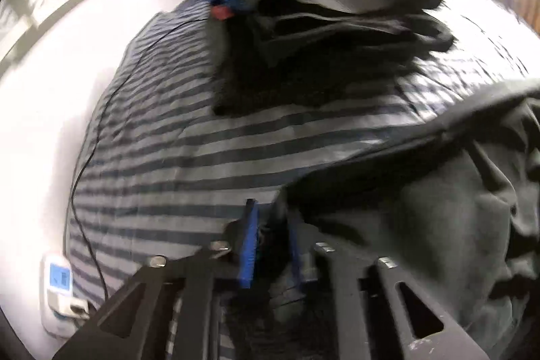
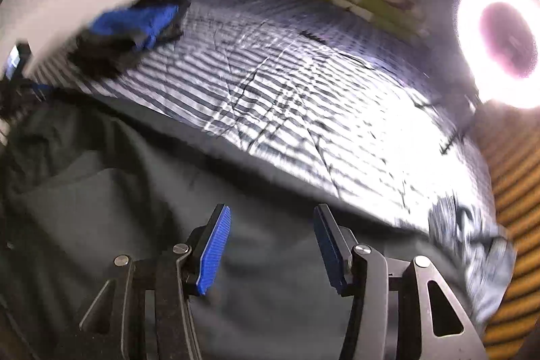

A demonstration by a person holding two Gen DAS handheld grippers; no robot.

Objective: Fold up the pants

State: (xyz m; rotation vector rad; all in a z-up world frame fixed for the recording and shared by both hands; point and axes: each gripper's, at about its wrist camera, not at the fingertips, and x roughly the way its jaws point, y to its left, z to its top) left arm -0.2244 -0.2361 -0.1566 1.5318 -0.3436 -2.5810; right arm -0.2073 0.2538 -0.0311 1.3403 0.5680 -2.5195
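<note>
Left gripper (image 1: 270, 225) nearly closed, blue pads (image 1: 248, 245) pinching a dark edge of the pants (image 1: 438, 208). Pants bunched at near right, hem edge running from the jaws up toward far right. Striped sheet (image 1: 162, 157) beneath; stack of folded dark and blue clothes (image 1: 320, 32) farther off; white wall (image 1: 50, 90) at left with a thin black cable (image 1: 98, 127) along it.

Right gripper (image 2: 271, 245) standing open above grey-green pants (image 2: 101, 191), nothing between the pads. Pants filling near left, long edge crossing left to right. Striped sheet (image 2: 303, 83) beyond, folded clothes (image 2: 135, 29) far left, ring light (image 2: 503, 43) far right.
</note>
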